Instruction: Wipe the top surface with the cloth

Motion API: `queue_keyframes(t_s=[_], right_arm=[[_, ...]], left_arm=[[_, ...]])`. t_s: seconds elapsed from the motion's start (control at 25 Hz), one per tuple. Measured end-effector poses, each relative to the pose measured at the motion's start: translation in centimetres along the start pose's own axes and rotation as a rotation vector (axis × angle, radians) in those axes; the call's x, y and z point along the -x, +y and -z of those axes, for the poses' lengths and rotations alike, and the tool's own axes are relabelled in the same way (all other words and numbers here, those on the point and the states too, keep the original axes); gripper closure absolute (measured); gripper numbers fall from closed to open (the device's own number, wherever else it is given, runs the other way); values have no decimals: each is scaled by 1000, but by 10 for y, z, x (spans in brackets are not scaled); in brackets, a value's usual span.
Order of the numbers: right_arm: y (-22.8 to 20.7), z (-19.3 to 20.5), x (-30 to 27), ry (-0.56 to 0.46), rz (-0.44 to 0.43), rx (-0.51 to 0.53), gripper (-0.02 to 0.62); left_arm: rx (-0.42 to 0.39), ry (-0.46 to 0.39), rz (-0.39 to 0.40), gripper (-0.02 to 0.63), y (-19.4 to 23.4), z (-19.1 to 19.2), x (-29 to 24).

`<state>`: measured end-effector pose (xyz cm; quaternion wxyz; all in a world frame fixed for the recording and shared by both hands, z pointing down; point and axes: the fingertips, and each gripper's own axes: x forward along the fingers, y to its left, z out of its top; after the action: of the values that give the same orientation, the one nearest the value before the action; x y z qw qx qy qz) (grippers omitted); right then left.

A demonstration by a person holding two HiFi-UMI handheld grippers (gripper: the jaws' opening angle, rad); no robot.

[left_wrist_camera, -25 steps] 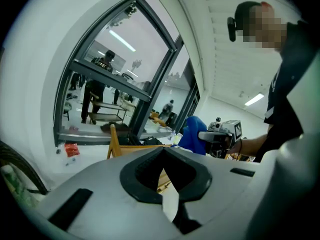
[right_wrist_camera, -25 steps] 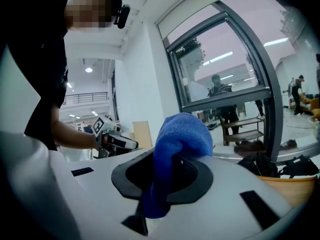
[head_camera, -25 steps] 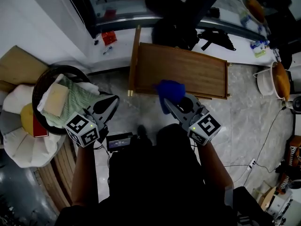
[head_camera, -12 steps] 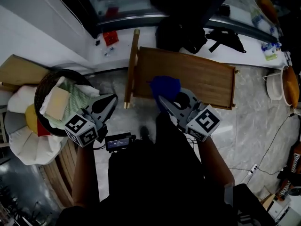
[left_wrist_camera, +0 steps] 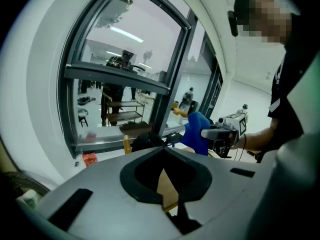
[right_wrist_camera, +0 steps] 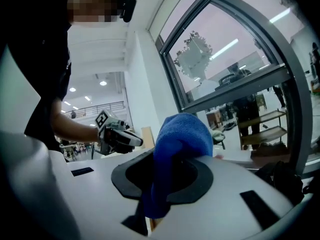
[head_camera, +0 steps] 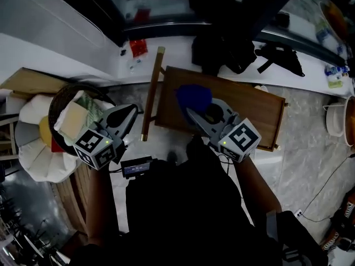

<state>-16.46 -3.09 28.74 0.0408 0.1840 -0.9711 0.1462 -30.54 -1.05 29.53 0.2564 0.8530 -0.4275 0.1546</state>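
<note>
A brown wooden table (head_camera: 247, 104) stands in front of me on the marble floor. Its near left part lies under a bunched blue cloth (head_camera: 193, 97), and my right gripper (head_camera: 189, 111) is shut on that cloth. I cannot tell whether the cloth touches the wood. The right gripper view shows the cloth (right_wrist_camera: 181, 144) filling the jaws. My left gripper (head_camera: 131, 113) hangs left of the table's corner post, shut with nothing in it. In the left gripper view its jaws (left_wrist_camera: 163, 149) meet, with the blue cloth (left_wrist_camera: 196, 133) and right gripper (left_wrist_camera: 222, 133) beyond.
A dark round basket (head_camera: 57, 100) of folded towels stands at the left on a white cushion (head_camera: 30, 160). Black bags (head_camera: 222, 46) lie on the white ledge behind the table, under a large window. A white bucket (head_camera: 334, 121) sits at the right.
The right gripper with the blue cloth has moved forward from the table's near edge to over its near left part. The left gripper kept its place beside the basket.
</note>
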Motion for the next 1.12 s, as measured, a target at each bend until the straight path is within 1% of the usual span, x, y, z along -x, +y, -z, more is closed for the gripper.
queue_keyframes(t_s=[0.12,0.24,0.4,0.52,0.68,0.84,0.88,0.96,1.04,1.12], right_arm=[[-23,7,-7,24,-17,-11,523],[-40,15,-22,71,-40,21,523],[-60,28,-42,124,-43,62,523],[-71,45,-59,191,-38,81,523],[-87,72,-88,287,-31,128,523],[-105,116,-112,412,9,159,523],[-110,128,-118,448,14,167,523],[-124,150,-129,509,24,174,523],[-135,164,-138,544,41,178,523],[-144,173,-146,568,54,189,523]], left_arm=[[-54,59,-13,598,2,-9,-14],[-126,134,-8,597,4,-13,-31],[-227,222,13,598,13,-13,-58],[-312,283,52,598,23,-7,-78],[-399,322,125,597,42,0,-103],[-503,403,155,598,67,24,-123],[-512,415,165,598,71,30,-128],[-498,418,194,598,77,36,-138],[-499,426,218,598,81,40,-147],[-521,447,230,598,84,46,-154]])
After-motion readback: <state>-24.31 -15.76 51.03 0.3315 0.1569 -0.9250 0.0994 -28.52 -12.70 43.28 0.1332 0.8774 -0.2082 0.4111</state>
